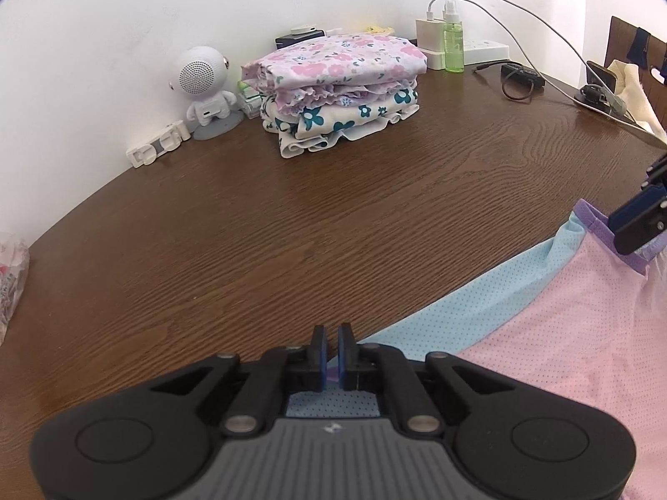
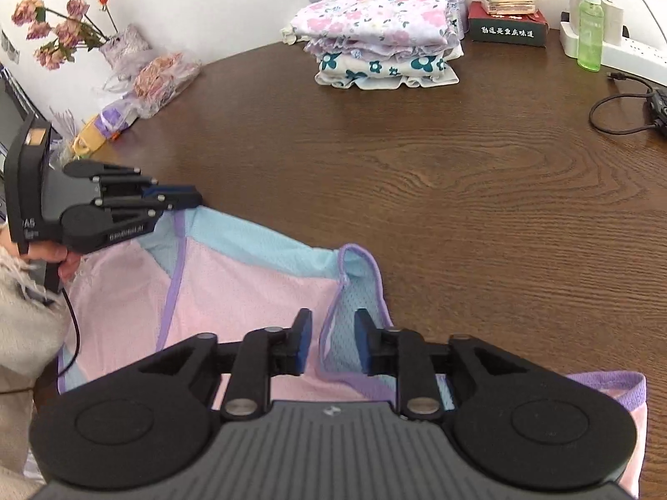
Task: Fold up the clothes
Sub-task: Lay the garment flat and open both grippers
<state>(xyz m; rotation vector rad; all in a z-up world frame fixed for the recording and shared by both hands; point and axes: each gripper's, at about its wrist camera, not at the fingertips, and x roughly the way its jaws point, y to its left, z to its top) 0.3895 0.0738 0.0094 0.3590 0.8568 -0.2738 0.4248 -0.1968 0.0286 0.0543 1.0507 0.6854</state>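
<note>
Garment (image 2: 250, 287): pink mesh body, light-blue panels, purple binding. Lies on the brown wooden table (image 2: 458, 191) in the lower half of the right wrist view; in the left wrist view it fills the lower right corner.

Left gripper (image 1: 332, 352): bottom centre of its own view, blue pads drawn nearly together and pinching a purple-and-blue edge of the garment. In the right wrist view it appears at middle left, tips meeting the garment's upper-left corner, held by a hand (image 2: 54, 256).

Right gripper (image 2: 332, 341): bottom centre of its own view, fingers spread apart on either side of a purple-trimmed blue mesh opening, gripping nothing. In the left wrist view it enters at the right edge, against the garment's purple trim.

Folded stack (image 1: 333, 91): floral pieces, pink-flowered on top, teal-flowered beneath; upper centre of both views, well apart from the garment.

Other items, left wrist view: white robot-shaped speaker (image 1: 204, 87) at upper left beside the stack; green spray bottle (image 1: 453, 41) and white chargers (image 1: 429, 39) at upper right.

Right wrist view: dried flowers (image 2: 58, 29) at upper left; dark red box (image 2: 506, 27) at upper right.
</note>
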